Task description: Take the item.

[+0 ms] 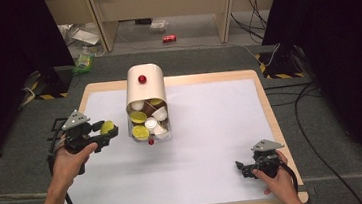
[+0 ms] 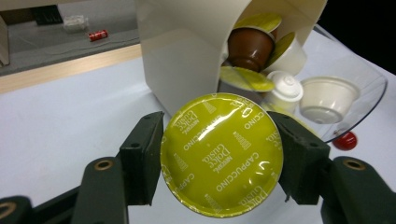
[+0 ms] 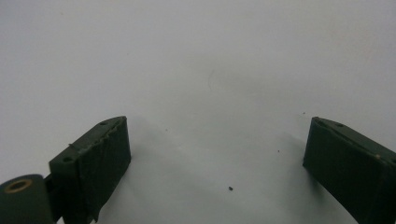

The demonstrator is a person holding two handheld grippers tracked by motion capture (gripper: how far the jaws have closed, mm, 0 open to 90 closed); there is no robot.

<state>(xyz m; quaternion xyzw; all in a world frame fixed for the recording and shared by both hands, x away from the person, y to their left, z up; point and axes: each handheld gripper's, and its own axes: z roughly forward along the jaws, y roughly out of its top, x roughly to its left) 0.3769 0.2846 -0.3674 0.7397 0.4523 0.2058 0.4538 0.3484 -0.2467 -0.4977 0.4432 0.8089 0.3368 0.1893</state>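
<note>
My left gripper (image 1: 107, 130) (image 2: 219, 154) is shut on a coffee capsule (image 1: 107, 127) (image 2: 222, 154) with a yellow-green foil lid printed "Cappuccino", held just left of the dispenser. The cream capsule dispenser (image 1: 145, 85) (image 2: 187, 46) stands at the table's middle back; its clear front tray (image 2: 369, 93) holds several capsules: yellow-green lidded, white (image 2: 329, 98) and brown (image 2: 250, 46). A red knob (image 1: 142, 79) sits on its top and another (image 2: 345, 140) at the tray's foot. My right gripper (image 1: 239, 168) (image 3: 217, 158) rests low at the front right, open, with bare white table between its jaws.
The white table top (image 1: 212, 129) has a light wooden rim (image 1: 271, 118). Beyond it are grey floor, cables (image 1: 299, 100), a red can (image 1: 169, 38) and wooden furniture legs. Black curtains hang at both sides.
</note>
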